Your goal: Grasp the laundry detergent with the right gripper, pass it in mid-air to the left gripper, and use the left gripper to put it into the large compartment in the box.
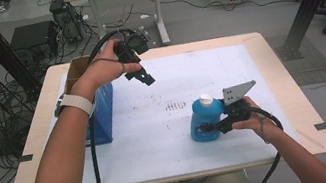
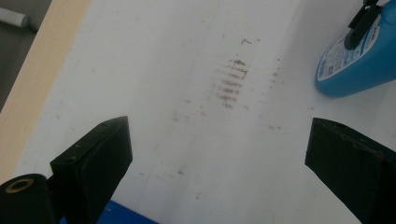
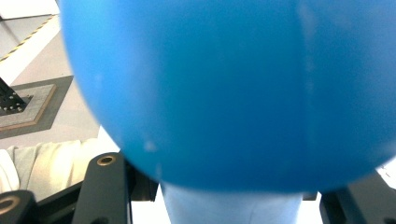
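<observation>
High view: blue bottle (image 1: 205,120) w/ white cap (image 1: 206,98) stands upright on the white sheet (image 1: 170,85) covering the surface (image 1: 284,100), at approx 4 o'clock from the sheet's middle. Right tool (image 1: 204,128) comes in from 3 o'clock and pinches the bottle low on its body; right hand (image 1: 249,117) grips the tool from behind, grey three-cornered plate (image 1: 237,91) on top, cable trailing toward 5 o'clock. Left tool (image 1: 146,78) is held up above the sheet at approx 11 o'clock, well apart from the bottle, tips pointing down toward 4 o'clock; left hand (image 1: 106,68) wraps it, white watch strap (image 1: 74,103) on the wrist. Blue box (image 1: 104,114) sits at the sheet's 9 o'clock edge, partly under the forearm, w/ a brown cardboard box (image 1: 75,69) just behind it. Brown smudges (image 1: 175,104) mark the sheet near centre.

Left gripper view: left tool's jaws stand spread wide, nothing btwn them but bare sheet and the smudges (image 2: 231,81). Bottle (image 2: 359,56) shows at 2 o'clock, the other tool's black tip on it.

Right gripper view: bottle (image 3: 233,88) sits right up against the camera, btwn the two black jaws, which press its sides. Grey trouser leg (image 3: 46,163) at 8 o'clock.
</observation>
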Available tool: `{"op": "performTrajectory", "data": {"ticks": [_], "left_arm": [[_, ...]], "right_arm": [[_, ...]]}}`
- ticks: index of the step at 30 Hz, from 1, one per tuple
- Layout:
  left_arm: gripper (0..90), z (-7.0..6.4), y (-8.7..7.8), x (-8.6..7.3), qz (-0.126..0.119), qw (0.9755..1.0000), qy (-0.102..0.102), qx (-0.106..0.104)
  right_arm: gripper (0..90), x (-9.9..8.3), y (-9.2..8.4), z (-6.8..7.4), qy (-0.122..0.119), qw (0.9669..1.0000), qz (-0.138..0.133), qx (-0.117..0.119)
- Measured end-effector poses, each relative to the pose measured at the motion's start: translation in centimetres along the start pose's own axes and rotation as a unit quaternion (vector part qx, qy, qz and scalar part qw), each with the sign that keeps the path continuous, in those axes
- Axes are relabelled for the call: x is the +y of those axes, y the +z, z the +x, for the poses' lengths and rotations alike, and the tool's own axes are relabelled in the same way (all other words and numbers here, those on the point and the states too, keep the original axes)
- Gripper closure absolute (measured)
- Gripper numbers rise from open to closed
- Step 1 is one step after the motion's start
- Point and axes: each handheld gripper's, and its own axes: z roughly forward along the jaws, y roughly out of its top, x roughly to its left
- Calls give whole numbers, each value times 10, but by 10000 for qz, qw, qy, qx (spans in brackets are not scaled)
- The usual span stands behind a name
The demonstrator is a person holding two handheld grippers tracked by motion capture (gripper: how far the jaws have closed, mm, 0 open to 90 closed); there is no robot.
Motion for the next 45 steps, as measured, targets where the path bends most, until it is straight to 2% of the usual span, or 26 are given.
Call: {"op": "performTrajectory", "data": {"ticks": [7,19,24,32,45], "left_arm": [[76,-1,1,1,32,10000,10,-1],[76,-2,4,0,92,10000,10,-14],[76,-1,3,0,62,10000,-6,-26],[76,-1,3,0,51,10000,-12,-28],[76,0,2,-1,35,10000,1,-3]], "right_arm": [[410,0,1,0,17,10000,-43,10],[409,1,0,0,13,10000,48,2],[409,1,1,0,-15,10000,1,19],[409,2,0,0,9,9999,111,26],[410,3,0,0,-2,9999,106,34]]}}
